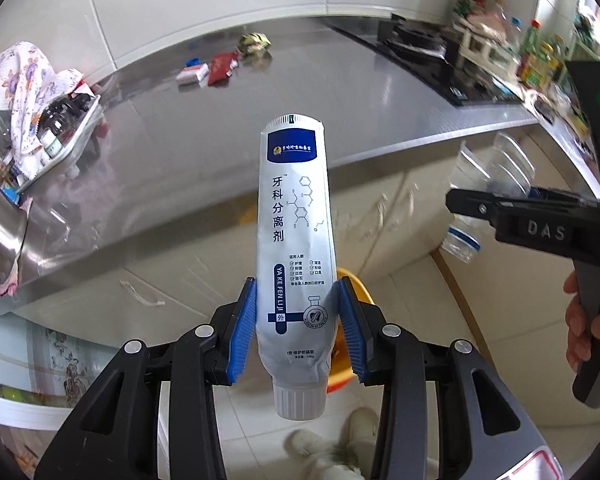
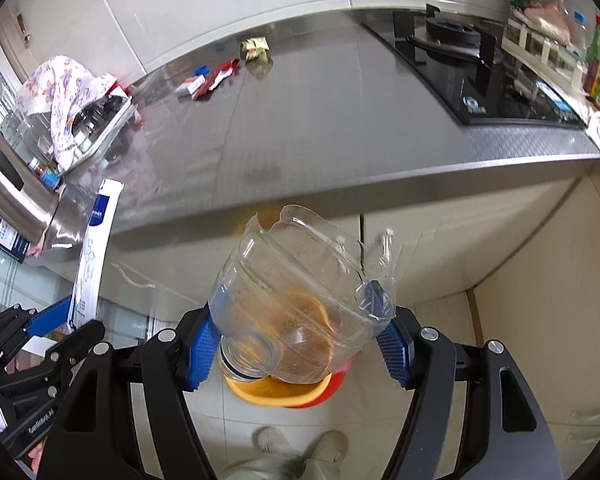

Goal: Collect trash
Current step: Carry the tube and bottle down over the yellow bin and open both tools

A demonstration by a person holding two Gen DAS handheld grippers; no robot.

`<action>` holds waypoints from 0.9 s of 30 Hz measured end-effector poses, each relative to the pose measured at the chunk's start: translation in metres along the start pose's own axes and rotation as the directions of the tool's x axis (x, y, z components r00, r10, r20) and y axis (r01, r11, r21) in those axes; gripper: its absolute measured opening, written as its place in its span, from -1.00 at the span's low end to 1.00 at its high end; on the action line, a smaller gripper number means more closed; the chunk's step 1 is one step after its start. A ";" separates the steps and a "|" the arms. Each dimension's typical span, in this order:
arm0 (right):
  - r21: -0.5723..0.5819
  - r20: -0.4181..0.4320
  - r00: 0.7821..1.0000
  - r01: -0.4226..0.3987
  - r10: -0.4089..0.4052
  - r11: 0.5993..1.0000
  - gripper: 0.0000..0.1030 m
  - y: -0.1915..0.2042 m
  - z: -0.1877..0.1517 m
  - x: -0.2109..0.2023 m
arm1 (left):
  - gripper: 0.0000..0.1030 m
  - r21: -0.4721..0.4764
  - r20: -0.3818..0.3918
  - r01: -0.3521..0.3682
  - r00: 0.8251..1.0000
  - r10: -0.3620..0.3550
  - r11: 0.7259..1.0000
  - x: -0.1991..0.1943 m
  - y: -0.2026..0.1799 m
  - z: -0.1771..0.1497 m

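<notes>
stainless counter (image 1: 228, 128) spans ahead of both tools, wrappers (image 1: 220, 68) lying at its far side. orange bin (image 2: 284, 394) sits on the floor right below the right gripper (image 2: 300, 328), whose pads pinch a cut clear plastic bottle (image 2: 300, 300), neck down. left gripper (image 1: 296, 328) clamps a white toothpaste tube (image 1: 296, 240) between its blue pads, cap toward the camera, above the bin.

Bright daylight, glare on steel counter (image 1: 188, 152), fisheye-warped, blurred edges.
</notes>
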State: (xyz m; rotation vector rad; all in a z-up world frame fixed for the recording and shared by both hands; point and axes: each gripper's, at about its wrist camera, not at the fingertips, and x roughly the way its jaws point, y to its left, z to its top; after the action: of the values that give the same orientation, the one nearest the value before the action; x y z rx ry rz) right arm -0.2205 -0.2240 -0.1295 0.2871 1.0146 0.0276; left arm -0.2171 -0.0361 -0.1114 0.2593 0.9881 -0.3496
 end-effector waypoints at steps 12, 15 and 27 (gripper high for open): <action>0.018 -0.094 0.994 0.055 -0.053 0.998 0.35 0.007 -0.071 0.024 | -0.22 0.123 -0.156 0.092 0.985 -0.072 0.988 0.034 0.004 -0.068; 0.014 -0.132 0.990 0.041 -0.039 0.999 0.35 0.003 -0.090 0.040 | -0.22 0.154 -0.204 0.118 0.975 -0.085 0.981 0.051 0.006 -0.084; -0.120 -0.307 0.951 -0.070 0.030 0.990 0.35 -0.011 -0.106 0.148 | -0.23 0.147 -0.394 0.208 0.909 -0.135 0.967 0.155 0.019 -0.113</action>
State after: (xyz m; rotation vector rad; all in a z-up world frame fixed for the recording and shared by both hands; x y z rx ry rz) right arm -0.2328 -0.1883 -0.3077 0.1920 1.3070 0.1884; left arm -0.2183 -0.0030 -0.3020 0.4223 1.3712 -0.5694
